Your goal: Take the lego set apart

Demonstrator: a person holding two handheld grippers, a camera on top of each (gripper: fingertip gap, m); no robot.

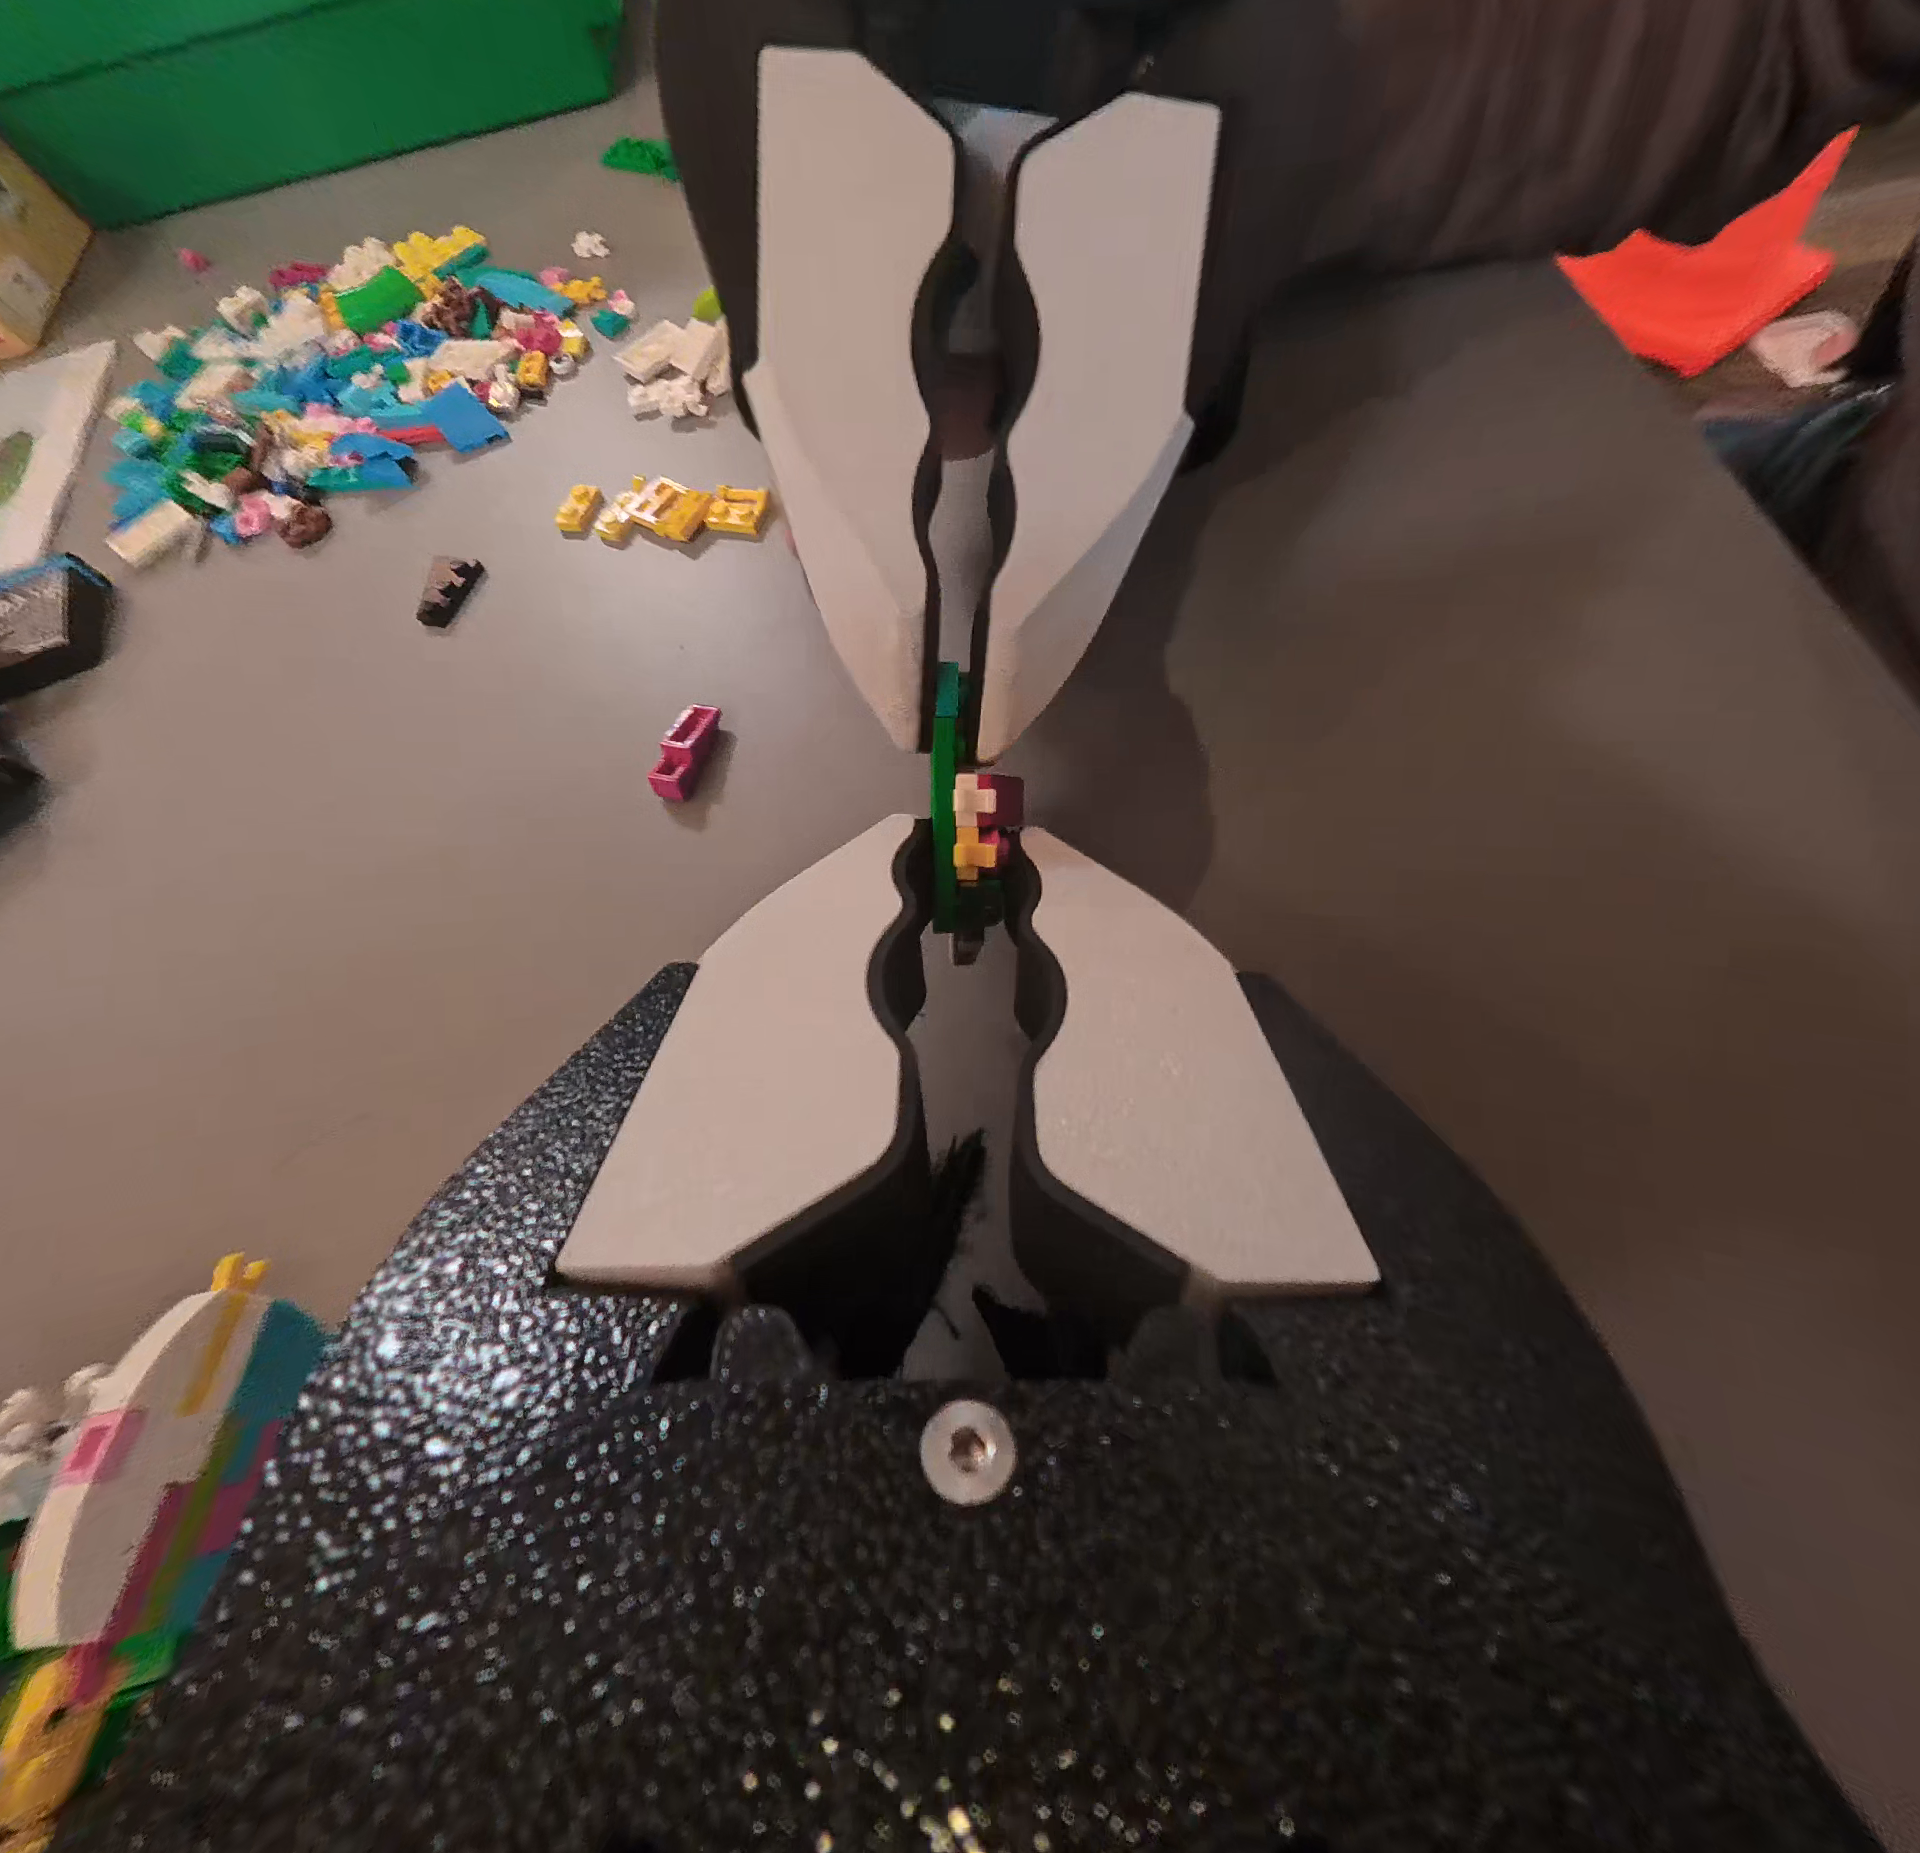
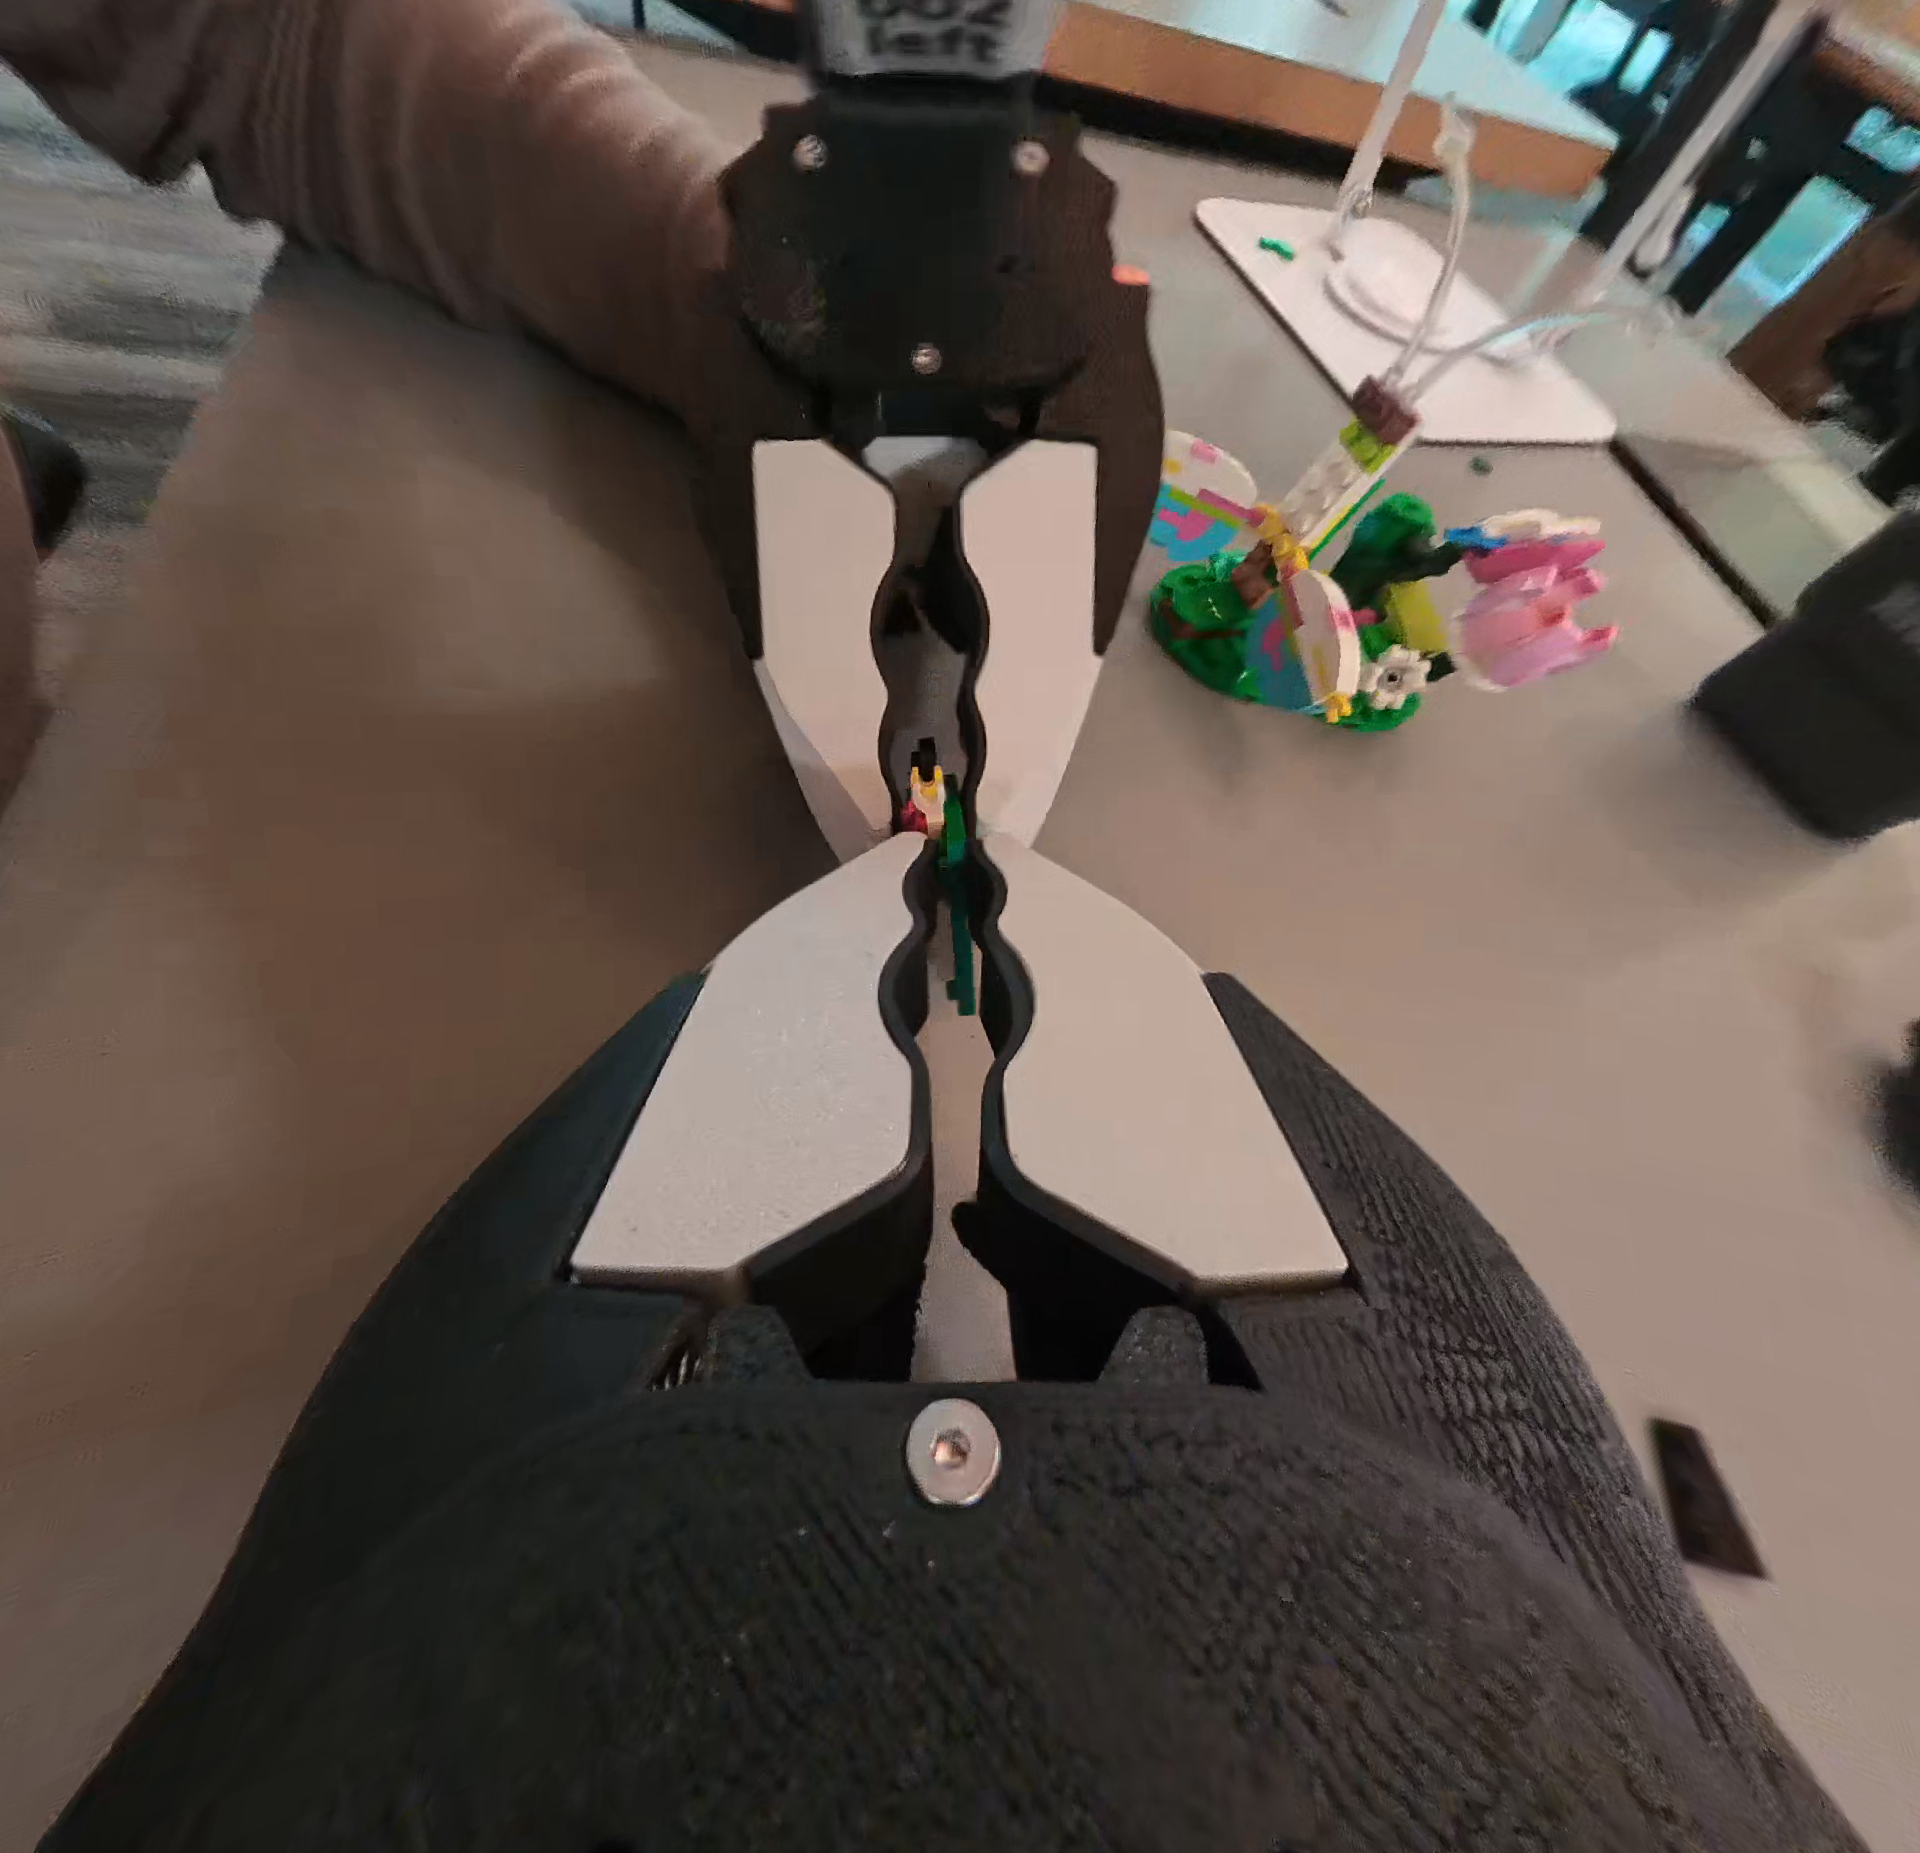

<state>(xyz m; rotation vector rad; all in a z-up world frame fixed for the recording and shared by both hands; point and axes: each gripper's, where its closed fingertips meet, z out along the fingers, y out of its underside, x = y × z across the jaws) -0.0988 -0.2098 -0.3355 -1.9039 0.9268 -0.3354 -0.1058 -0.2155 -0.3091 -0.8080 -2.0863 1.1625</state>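
Far left on grey desk (image 1: 364, 868): big heap of loose bricks (image 1: 312, 401), yellow bits (image 1: 665, 510), lone magenta brick (image 1: 684, 754) — plenty already stripped. Centre, above desk: left hand-held gripper (image 1: 961, 904) and right hand-held gripper (image 2: 956, 930) nose to nose, both clamped narrow on small green plate piece (image 1: 948, 816), studs facing sideways; looks like pull-apart pending. Right: flower-and-butterfly model (image 2: 1351, 608) standing assembled, so lots left. Green box (image 1: 312, 47) behind; white lamp base (image 2: 1455, 349), dark furniture beyond.

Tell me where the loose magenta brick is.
In the left wrist view, the magenta brick lies alone on the grey table, left of the meeting grippers, below the yellow pieces.
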